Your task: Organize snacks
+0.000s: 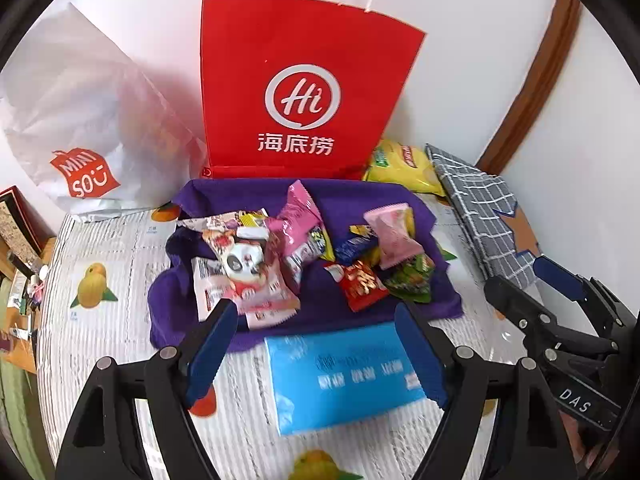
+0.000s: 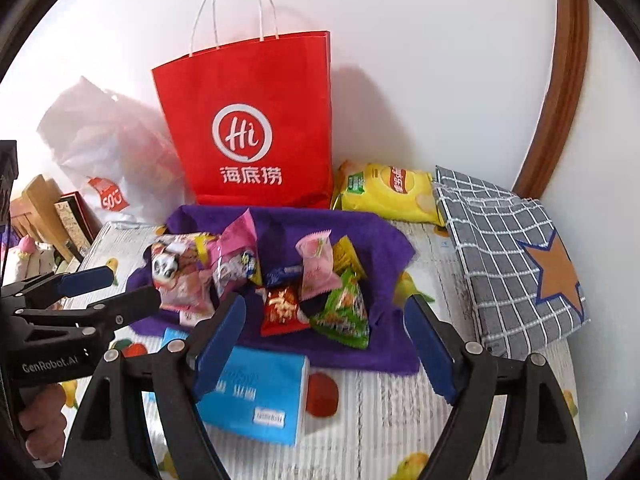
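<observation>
Several snack packets lie heaped on a purple cloth (image 1: 320, 304) (image 2: 380, 248): a panda-print packet (image 1: 240, 260) (image 2: 164, 266), a pink one (image 1: 394, 236) (image 2: 316, 264), a red one (image 1: 362, 284) (image 2: 282, 308) and a green one (image 1: 412, 280) (image 2: 344, 312). My left gripper (image 1: 316, 344) (image 2: 134, 285) hovers open over the cloth's near-left edge, with nothing between its fingers. Beside it on the right, my right gripper (image 2: 326, 340) (image 1: 528, 284) is open and holds nothing. A blue tissue pack (image 1: 344, 376) (image 2: 260, 396) lies just in front of the cloth, under both grippers.
A red paper bag (image 1: 304, 92) (image 2: 248, 128) stands upright against the wall behind the cloth. A white plastic bag (image 1: 88, 120) (image 2: 100, 152) leans at its left, a yellow chips bag (image 1: 400, 168) (image 2: 388, 190) and a grey checked pouch (image 1: 480, 216) (image 2: 508, 256) lie at its right. The fruit-print table cover (image 1: 112, 248) (image 2: 400, 400) ends at the left.
</observation>
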Demonstrator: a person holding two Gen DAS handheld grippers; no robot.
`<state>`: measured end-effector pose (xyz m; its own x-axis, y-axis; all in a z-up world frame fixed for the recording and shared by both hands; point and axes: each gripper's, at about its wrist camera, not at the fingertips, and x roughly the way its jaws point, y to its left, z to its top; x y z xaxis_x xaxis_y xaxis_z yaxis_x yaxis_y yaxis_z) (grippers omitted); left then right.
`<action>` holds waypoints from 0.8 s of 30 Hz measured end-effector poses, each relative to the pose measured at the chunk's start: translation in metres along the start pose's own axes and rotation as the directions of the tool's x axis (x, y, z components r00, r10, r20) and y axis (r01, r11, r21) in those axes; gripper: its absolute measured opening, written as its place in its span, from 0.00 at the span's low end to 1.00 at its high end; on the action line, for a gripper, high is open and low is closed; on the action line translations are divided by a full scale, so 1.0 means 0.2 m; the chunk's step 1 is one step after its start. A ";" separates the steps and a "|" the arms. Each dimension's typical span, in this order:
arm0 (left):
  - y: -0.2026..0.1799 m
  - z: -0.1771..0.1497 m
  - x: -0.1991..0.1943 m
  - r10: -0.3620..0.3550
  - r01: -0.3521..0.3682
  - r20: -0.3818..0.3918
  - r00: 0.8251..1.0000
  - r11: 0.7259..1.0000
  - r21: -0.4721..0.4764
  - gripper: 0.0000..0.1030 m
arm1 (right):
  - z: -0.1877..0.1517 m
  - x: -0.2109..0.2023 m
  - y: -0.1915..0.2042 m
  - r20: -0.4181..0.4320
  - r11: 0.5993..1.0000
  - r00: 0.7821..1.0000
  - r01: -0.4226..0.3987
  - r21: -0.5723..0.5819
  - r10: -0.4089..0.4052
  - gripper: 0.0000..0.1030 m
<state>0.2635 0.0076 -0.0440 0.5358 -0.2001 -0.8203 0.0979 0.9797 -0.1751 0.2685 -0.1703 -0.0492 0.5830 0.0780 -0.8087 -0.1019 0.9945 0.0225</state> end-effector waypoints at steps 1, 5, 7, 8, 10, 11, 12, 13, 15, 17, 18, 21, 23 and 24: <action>-0.01 -0.01 -0.02 -0.001 0.001 0.002 1.000 1.000 0.000 0.79 | -0.02 -0.03 0.01 0.001 1.000 1.000 0.003 -0.002 -0.003 0.79; -0.04 -0.09 -0.15 0.021 -0.021 0.026 0.999 1.000 0.015 0.83 | -0.09 -0.16 0.02 0.023 1.000 1.000 0.003 0.008 -0.004 0.80; -0.04 -0.13 -0.23 0.037 -0.038 0.048 0.998 0.999 0.016 0.87 | -0.12 -0.23 0.01 0.032 1.000 0.999 -0.003 0.025 0.002 0.81; -0.05 -0.16 -0.28 0.047 -0.048 0.064 0.997 0.999 0.014 0.88 | -0.14 -0.27 0.01 0.038 0.999 0.999 -0.007 0.033 0.006 0.81; -0.06 -0.20 -0.36 0.070 -0.071 0.088 0.994 0.997 0.011 0.91 | -0.18 -0.34 0.01 0.045 0.999 0.999 -0.008 0.040 0.006 0.81; -0.06 -0.23 -0.41 0.084 -0.086 0.105 0.991 0.996 0.014 0.92 | -0.20 -0.39 0.01 0.046 0.999 0.999 -0.006 0.034 0.004 0.82; -0.07 -0.26 -0.45 0.095 -0.098 0.119 0.988 0.995 0.015 0.94 | -0.22 -0.42 0.01 0.046 1.000 0.999 -0.004 0.027 0.002 0.83; -0.07 -0.28 -0.48 0.104 -0.107 0.127 0.986 0.994 0.015 0.95 | -0.24 -0.46 0.01 0.048 1.000 0.999 0.001 0.016 -0.002 0.85; -0.09 -0.33 -0.55 0.121 -0.124 0.147 0.982 0.992 0.016 0.95 | -0.29 -0.53 0.01 0.061 1.000 0.998 0.013 0.005 -0.013 0.86; -0.09 -0.37 -0.61 0.126 -0.129 0.159 0.979 0.992 0.009 0.95 | -0.33 -0.60 0.00 0.075 1.000 0.997 0.024 0.009 -0.024 0.87; -0.10 -0.41 -0.65 0.130 -0.133 0.168 0.977 0.991 0.007 0.95 | -0.35 -0.63 -0.01 0.079 1.000 0.997 0.024 0.020 -0.025 0.87; -0.15 -0.48 -0.74 0.148 -0.155 0.191 0.970 0.988 0.020 0.96 | -0.42 -0.72 -0.02 0.097 0.999 0.995 0.018 0.038 -0.022 0.94; -0.17 -0.53 -0.79 0.164 -0.173 0.213 0.963 0.984 0.028 0.97 | -0.47 -0.79 -0.03 0.122 0.999 0.992 0.024 0.046 -0.030 0.99; -0.18 -0.55 -0.82 0.167 -0.177 0.223 0.960 0.984 0.025 0.97 | -0.49 -0.82 -0.03 0.134 0.998 0.991 0.022 0.052 -0.029 1.00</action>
<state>0.0795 0.0034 0.0368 0.7182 -0.0252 -0.6954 0.0223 0.9997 -0.0133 0.0943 -0.1966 0.0267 0.6881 0.0577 -0.7233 -0.0467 0.9983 0.0352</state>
